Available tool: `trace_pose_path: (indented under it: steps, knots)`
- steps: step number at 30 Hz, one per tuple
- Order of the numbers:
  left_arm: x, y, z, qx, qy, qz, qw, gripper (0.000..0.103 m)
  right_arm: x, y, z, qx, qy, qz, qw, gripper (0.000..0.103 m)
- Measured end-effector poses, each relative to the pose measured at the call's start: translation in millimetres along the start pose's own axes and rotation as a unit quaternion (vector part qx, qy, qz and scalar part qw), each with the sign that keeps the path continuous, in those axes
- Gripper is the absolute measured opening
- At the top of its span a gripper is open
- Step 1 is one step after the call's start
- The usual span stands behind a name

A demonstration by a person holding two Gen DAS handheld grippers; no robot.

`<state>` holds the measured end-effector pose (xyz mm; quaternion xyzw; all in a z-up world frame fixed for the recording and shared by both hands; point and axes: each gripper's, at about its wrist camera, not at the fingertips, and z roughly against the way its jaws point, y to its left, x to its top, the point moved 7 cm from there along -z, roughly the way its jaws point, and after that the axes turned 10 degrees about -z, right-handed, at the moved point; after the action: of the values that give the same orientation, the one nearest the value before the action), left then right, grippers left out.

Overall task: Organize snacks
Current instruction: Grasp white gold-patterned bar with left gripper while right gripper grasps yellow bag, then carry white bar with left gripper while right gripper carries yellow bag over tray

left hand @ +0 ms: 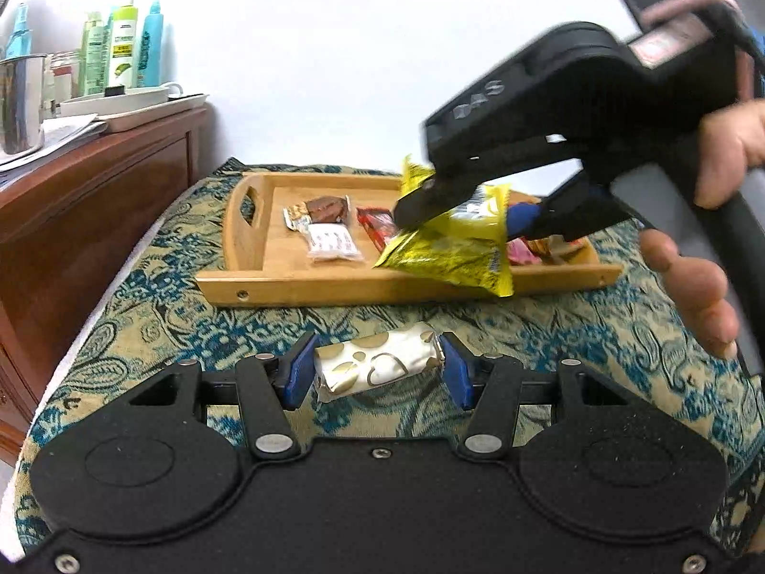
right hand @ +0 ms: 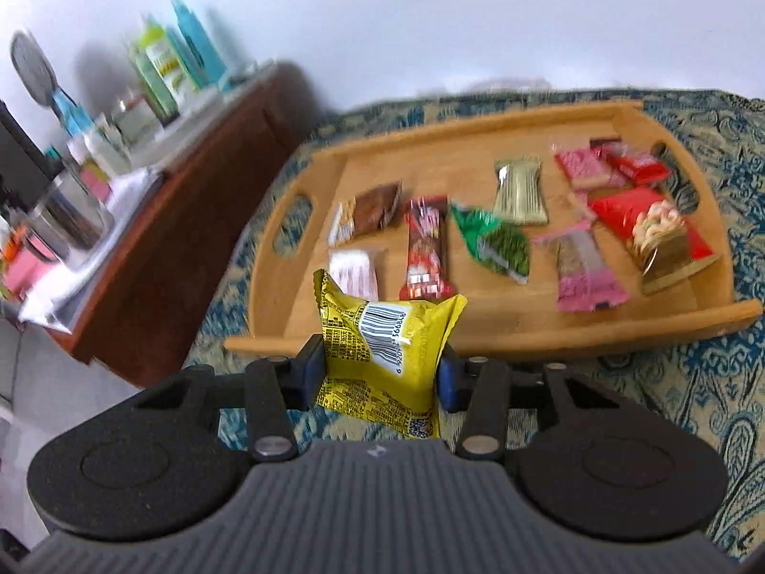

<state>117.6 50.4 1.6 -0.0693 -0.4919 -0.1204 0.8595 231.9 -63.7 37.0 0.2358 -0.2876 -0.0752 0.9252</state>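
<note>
My left gripper [left hand: 377,370] is shut on a white snack bar with gold hearts [left hand: 377,367], held just above the patterned cloth in front of the wooden tray [left hand: 334,287]. My right gripper [right hand: 380,373] is shut on a yellow snack packet [right hand: 382,358] and holds it over the tray's near edge [right hand: 526,339]. In the left wrist view the right gripper [left hand: 459,210] and the yellow packet [left hand: 454,248] hang above the tray's front right. Several wrapped snacks lie in the tray, among them a brown bar [right hand: 375,210], a red bar [right hand: 425,248] and a green packet [right hand: 497,244].
A wooden cabinet [left hand: 95,201] stands at the left with bottles [left hand: 124,48], a steel cup [left hand: 19,100] and papers on top. A teal and beige patterned cloth [left hand: 158,306] covers the table. A white wall is behind.
</note>
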Motion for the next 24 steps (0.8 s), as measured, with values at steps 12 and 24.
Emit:
trace_pose_path:
  steps: [12, 24]
  knots:
    - [47.5, 3.2, -13.1, 0.009, -0.036, 0.004, 0.9993, 0.052, 35.7, -18.8, 17.7, 0.067, -0.132, 0.014, 0.989, 0.049]
    - [100.1, 15.5, -55.0, 0.011, -0.047, 0.01, 0.9988, 0.052, 81.2, -48.9, 24.5, 0.075, -0.198, 0.008, 0.977, 0.049]
